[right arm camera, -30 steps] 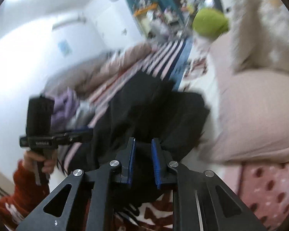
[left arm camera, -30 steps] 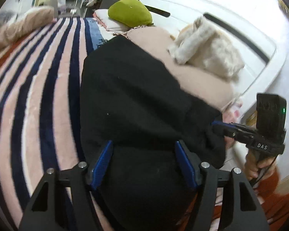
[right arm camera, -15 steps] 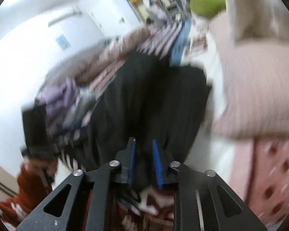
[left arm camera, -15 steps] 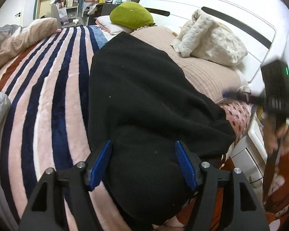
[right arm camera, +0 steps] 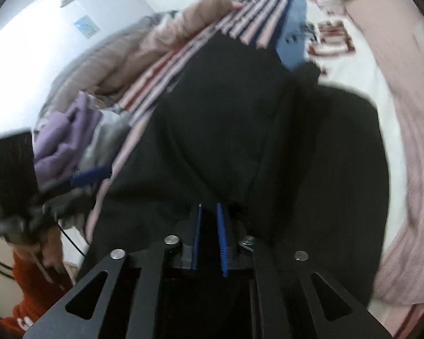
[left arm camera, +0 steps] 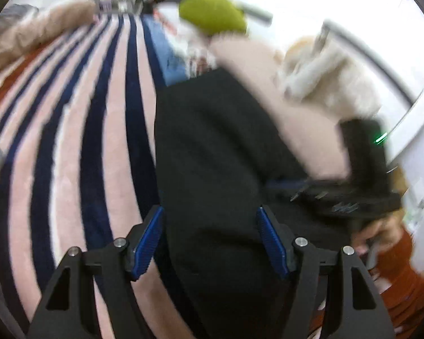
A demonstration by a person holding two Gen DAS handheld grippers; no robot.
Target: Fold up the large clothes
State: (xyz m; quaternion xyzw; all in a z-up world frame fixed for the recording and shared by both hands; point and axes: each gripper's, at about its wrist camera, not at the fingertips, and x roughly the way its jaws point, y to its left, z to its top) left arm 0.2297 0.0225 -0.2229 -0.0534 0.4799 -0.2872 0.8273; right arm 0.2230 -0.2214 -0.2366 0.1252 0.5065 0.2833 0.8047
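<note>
Bedroom | striped blanket (left arm camera: 70,147) under black garment (left arm camera: 212,155) | left gripper (left arm camera: 210,240) spread wide | right gripper (right arm camera: 209,237) pinching garment

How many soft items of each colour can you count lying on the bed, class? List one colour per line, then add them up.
Black: 1, the large black garment
Green: 1, the rounded green cushion
Cream: 1, the fluffy cream knitted throw
Purple: 1, the crumpled purple garment
Striped pink and navy: 1, the plush striped blanket
Total: 5
</note>
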